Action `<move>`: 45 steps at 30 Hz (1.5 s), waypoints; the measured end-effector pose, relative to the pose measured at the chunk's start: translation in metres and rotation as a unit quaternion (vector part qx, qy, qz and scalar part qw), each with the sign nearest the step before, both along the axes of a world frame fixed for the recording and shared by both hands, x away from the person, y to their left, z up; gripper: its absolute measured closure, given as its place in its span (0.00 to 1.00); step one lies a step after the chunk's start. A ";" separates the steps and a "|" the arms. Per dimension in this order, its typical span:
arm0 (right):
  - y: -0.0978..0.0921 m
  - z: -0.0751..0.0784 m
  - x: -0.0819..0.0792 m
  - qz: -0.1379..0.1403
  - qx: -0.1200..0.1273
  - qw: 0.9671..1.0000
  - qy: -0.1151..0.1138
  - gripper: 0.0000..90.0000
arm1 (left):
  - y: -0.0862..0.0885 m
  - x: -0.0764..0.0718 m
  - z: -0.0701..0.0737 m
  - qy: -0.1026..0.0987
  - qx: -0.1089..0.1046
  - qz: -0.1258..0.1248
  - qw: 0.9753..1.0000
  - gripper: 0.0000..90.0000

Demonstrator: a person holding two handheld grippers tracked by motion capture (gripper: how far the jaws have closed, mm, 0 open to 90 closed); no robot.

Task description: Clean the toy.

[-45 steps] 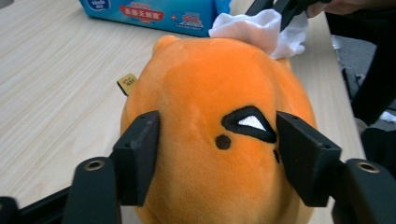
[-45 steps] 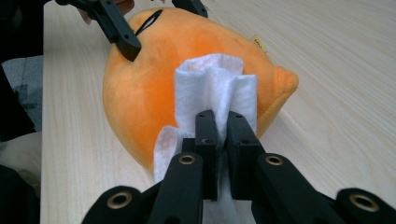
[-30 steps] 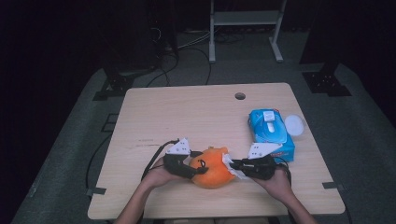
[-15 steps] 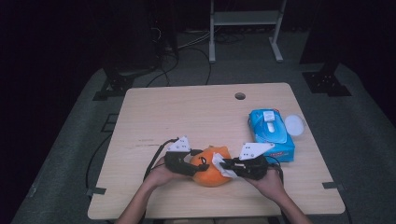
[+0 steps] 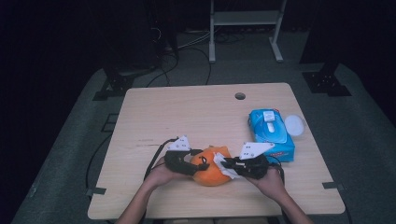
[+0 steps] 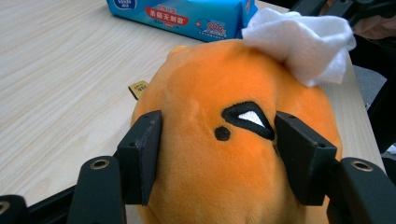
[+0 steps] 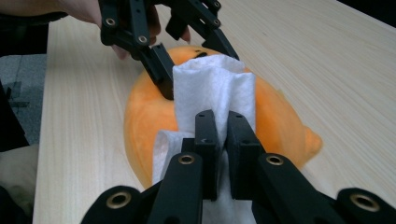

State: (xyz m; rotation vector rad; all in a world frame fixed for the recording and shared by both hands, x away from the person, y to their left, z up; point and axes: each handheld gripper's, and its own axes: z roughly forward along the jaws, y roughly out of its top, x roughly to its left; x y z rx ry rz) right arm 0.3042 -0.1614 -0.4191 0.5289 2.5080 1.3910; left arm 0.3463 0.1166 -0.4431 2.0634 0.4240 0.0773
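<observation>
An orange plush toy (image 5: 212,169) with a black stitched eye lies near the table's front edge. My left gripper (image 5: 201,165) is shut on the orange plush toy (image 6: 219,140), one jaw on each side of it. My right gripper (image 5: 226,163) is shut on a folded white wipe (image 7: 212,100), which rests on top of the plush toy (image 7: 280,126). The wipe (image 6: 299,39) sits on the toy's far side in the left gripper view. The left gripper (image 7: 161,56) faces me across the toy in the right gripper view.
A blue pack of wet wipes (image 5: 271,133) lies to the right, with a round white lid (image 5: 293,124) beside it. The light wooden table (image 5: 187,116) has a small round hole (image 5: 240,96) near its far edge. Dark floor and stands lie behind.
My right gripper has moved left from beside the wipes pack, bringing the white wipe onto the plush toy. The left gripper has kept its hold on the toy.
</observation>
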 end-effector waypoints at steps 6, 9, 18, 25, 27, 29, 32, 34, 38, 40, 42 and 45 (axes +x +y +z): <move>-0.005 0.000 -0.001 -0.011 -0.002 1.000 -0.002 0.93 | 0.000 0.000 0.000 0.000 0.000 0.005 1.000 0.41; 0.002 0.003 -0.004 -0.003 -0.003 1.000 -0.009 0.93 | 0.001 -0.001 -0.001 0.005 0.000 0.008 1.000 0.41; -0.007 0.000 0.002 -0.011 0.006 1.000 0.004 0.93 | 0.007 0.005 -0.003 0.025 -0.010 0.014 1.000 0.41; -0.017 -0.001 -0.001 -0.024 0.011 1.000 0.010 0.93 | 0.006 0.007 -0.003 0.029 -0.010 0.020 0.999 0.41; -0.008 0.001 -0.007 -0.009 0.008 1.000 0.001 0.93 | 0.005 0.008 -0.003 0.033 -0.012 0.028 0.999 0.41; 0.004 0.003 -0.012 0.009 0.005 1.000 -0.003 0.93 | 0.003 0.009 -0.003 0.032 -0.014 0.038 0.999 0.40; 0.020 0.001 -0.018 0.024 -0.016 0.999 -0.016 0.93 | 0.002 0.008 -0.003 0.030 -0.012 0.043 0.999 0.40; 0.021 0.000 -0.018 0.023 -0.019 0.999 -0.017 0.93 | 0.002 0.008 -0.003 0.030 -0.013 0.044 0.998 0.40; 0.005 0.001 -0.012 0.002 -0.011 1.000 -0.012 0.93 | 0.003 0.008 -0.003 0.035 -0.014 0.042 0.998 0.40; 0.000 0.001 -0.010 -0.004 -0.010 1.000 -0.012 0.93 | 0.004 0.008 -0.003 0.037 -0.015 0.042 0.998 0.40; -0.013 -0.001 -0.006 -0.025 -0.012 1.000 -0.009 0.93 | 0.004 0.008 -0.004 0.036 -0.017 0.040 0.998 0.40; -0.021 -0.003 -0.002 -0.036 -0.014 0.999 -0.003 0.93 | 0.004 0.008 -0.004 0.036 -0.018 0.037 0.999 0.40</move>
